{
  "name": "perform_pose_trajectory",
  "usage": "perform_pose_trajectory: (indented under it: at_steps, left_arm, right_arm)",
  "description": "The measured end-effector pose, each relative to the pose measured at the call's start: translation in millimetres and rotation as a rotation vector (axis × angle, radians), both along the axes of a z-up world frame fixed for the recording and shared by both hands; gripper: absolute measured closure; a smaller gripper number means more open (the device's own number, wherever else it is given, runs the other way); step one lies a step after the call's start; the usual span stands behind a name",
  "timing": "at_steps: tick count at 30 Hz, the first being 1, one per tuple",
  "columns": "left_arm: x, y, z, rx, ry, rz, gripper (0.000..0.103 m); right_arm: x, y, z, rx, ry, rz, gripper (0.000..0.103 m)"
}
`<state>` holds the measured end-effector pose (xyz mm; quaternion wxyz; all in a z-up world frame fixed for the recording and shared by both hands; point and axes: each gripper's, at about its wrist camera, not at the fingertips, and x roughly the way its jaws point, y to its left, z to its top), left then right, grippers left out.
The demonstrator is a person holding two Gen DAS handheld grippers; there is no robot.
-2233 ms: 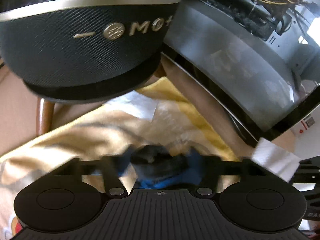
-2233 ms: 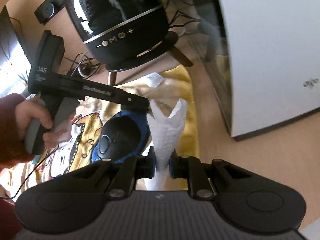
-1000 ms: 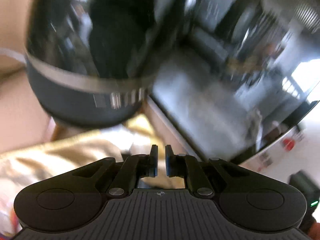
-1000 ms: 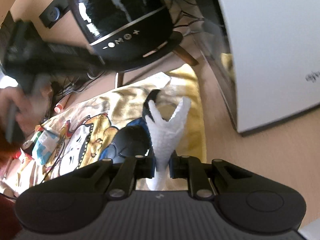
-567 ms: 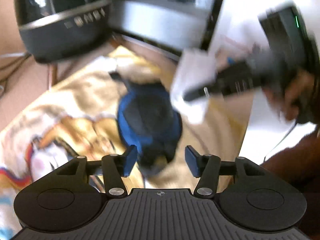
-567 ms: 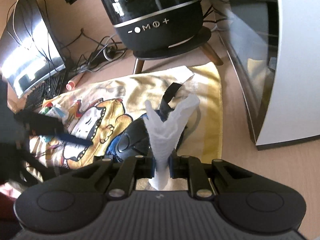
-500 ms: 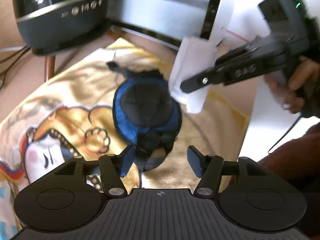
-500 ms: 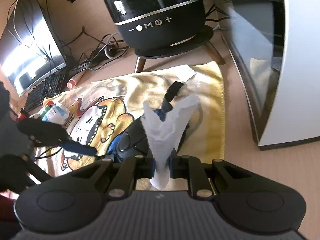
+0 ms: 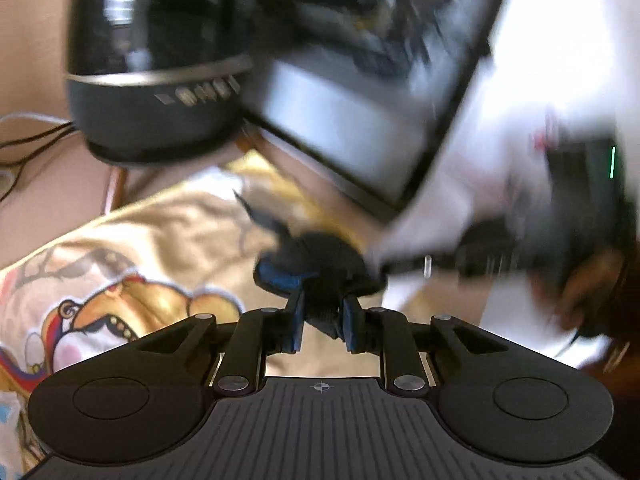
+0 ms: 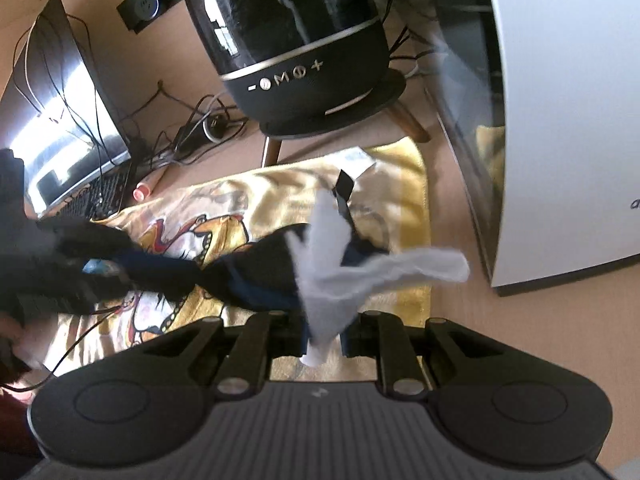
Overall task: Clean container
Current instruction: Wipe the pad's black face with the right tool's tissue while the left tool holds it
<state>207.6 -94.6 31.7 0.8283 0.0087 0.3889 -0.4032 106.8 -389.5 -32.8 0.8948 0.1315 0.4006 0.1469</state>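
Jaws of left gripper clamping blue-black pouch, right gripper pinching tissue

Looks like a home desk setup: a black speaker on wooden legs, a white PC case, tangled cables, a keyboard and a cartoon-print towel are seen.

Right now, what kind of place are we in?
Probably a home desk: a computer case, a black speaker, a keyboard and tangled cables stand around a cartoon-print towel.
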Motion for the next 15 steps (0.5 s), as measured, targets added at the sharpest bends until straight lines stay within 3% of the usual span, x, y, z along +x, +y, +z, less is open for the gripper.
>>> perform_pose_trajectory:
  at_steps: [5, 8, 11, 12, 15]
  left_arm:
    - [18, 36, 30, -0.272, 0.126, 0.151, 0.082]
    - [15, 54, 49, -0.387, 0.190, 0.195, 0.081]
    - [26, 52, 57, -0.346, 0.188, 0.244, 0.077]
    - [33, 50, 55, -0.299, 0.186, 0.268, 0.075]
    - [61, 51, 23, -0.201, 0.273, 0.356, 0.064]
  right_arm:
    - [3, -4, 16, 0.060, -0.026, 0.022, 0.085]
    - [10, -2, 27, 0.078, -0.046, 0.056, 0.085]
    - [22, 5, 28, 0.085, -0.051, 0.084, 0.085]
    - [26, 9, 27, 0.064, -0.049, 0.082, 0.085]
    - [39, 18, 22, -0.006, -0.047, 0.078, 0.086]
